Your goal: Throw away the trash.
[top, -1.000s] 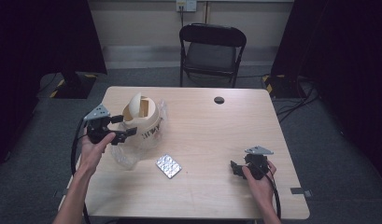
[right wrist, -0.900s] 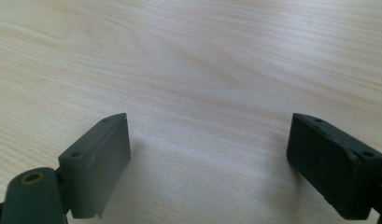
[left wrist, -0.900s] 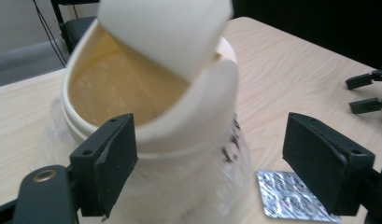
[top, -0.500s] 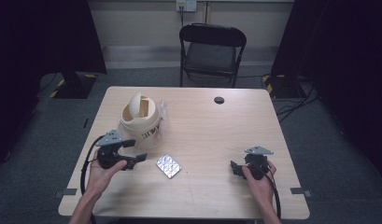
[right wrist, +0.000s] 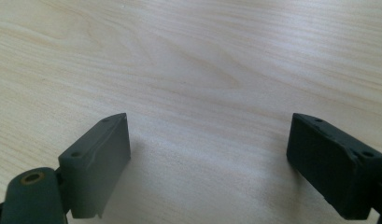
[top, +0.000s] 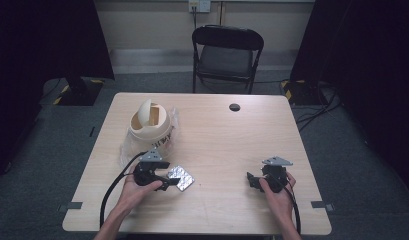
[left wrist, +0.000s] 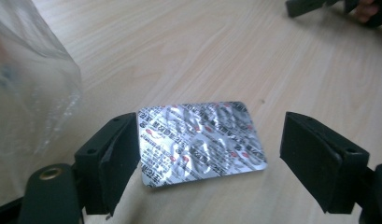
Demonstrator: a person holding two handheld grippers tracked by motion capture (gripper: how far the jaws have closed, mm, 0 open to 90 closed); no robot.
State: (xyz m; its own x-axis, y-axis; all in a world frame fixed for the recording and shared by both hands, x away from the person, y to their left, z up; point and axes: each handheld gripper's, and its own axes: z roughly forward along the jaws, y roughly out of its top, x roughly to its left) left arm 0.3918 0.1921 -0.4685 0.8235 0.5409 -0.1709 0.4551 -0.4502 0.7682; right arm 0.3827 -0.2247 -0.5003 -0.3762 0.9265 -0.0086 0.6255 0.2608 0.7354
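A silver foil blister pack [top: 180, 177] [left wrist: 198, 141] lies flat on the wooden table [top: 217, 130]. My left gripper [top: 167, 181] [left wrist: 207, 158] is open at table level, its jaws standing on either side of the pack without closing on it. A small cream swing-lid bin [top: 150, 121] stands behind it on a clear plastic bag [top: 129, 145] [left wrist: 30, 84]. My right gripper [top: 253, 181] [right wrist: 209, 158] rests open at the front right with only bare wood between its jaws. Far off in the left gripper view, the right gripper [left wrist: 328, 5] appears with a hand.
A round cable hole [top: 235, 107] sits near the table's far edge. A black folding chair [top: 226, 55] stands behind the table. Cables trail from both grippers over the front edge.
My left gripper has come away from the bin, moved toward the front and right, and dropped to the table around the blister pack. The right gripper has stayed put.
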